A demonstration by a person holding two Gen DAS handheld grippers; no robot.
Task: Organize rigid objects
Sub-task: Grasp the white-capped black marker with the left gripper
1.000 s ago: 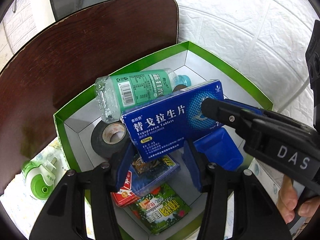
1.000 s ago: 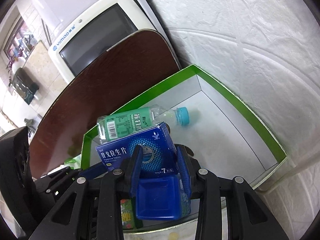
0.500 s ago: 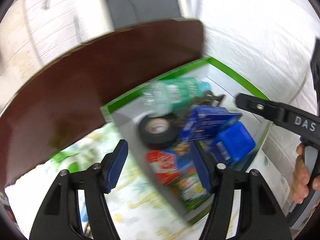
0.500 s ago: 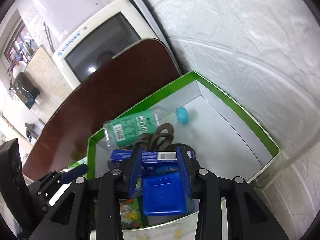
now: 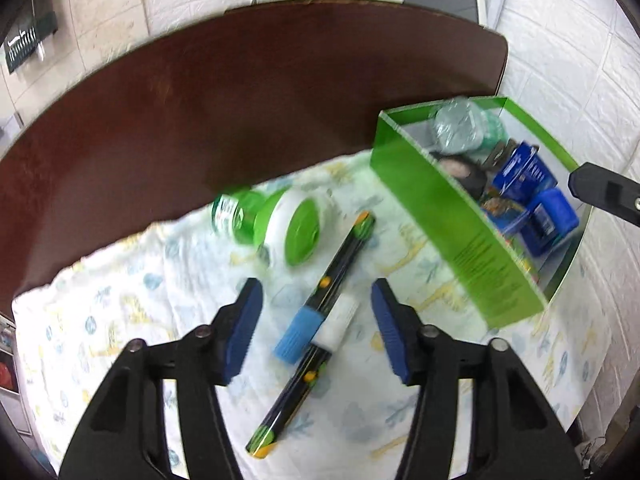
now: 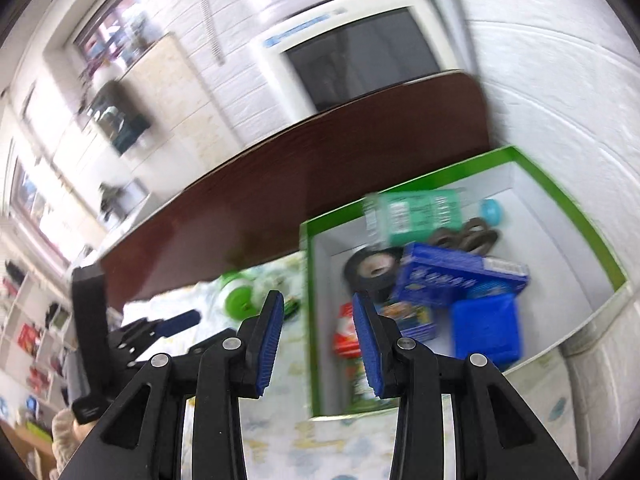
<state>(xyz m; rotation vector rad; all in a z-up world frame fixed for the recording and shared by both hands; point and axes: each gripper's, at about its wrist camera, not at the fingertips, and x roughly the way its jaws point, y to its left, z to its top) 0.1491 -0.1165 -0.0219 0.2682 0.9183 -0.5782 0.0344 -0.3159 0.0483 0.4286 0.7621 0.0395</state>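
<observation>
My left gripper (image 5: 316, 328) hovers over the patterned cloth (image 5: 100, 320), jaws closing. Below them, untouched, lie a long black stick (image 5: 332, 276) with orange and green dots and a small blue-and-white tube (image 5: 296, 340). A green-and-white plug-in device (image 5: 280, 224) lies further back. My right gripper (image 6: 320, 336) is open and empty above the left wall of the green box (image 6: 310, 320). In the box are a green-labelled bottle (image 6: 416, 212), scissors (image 6: 468, 236), black tape (image 6: 372, 268), a blue medicine box (image 6: 456, 276) and a blue container (image 6: 486, 328).
A dark brown table edge (image 5: 240, 92) curves behind the cloth, with a white monitor (image 6: 360, 52) beyond it. The white textured wall (image 5: 580, 60) stands close behind the box. A person's hand (image 6: 68, 428) holds the left gripper's handle at lower left.
The blue medicine box has left my right gripper and lies in the green box. My left gripper swung left from over the box to the cloth; the right gripper drew back.
</observation>
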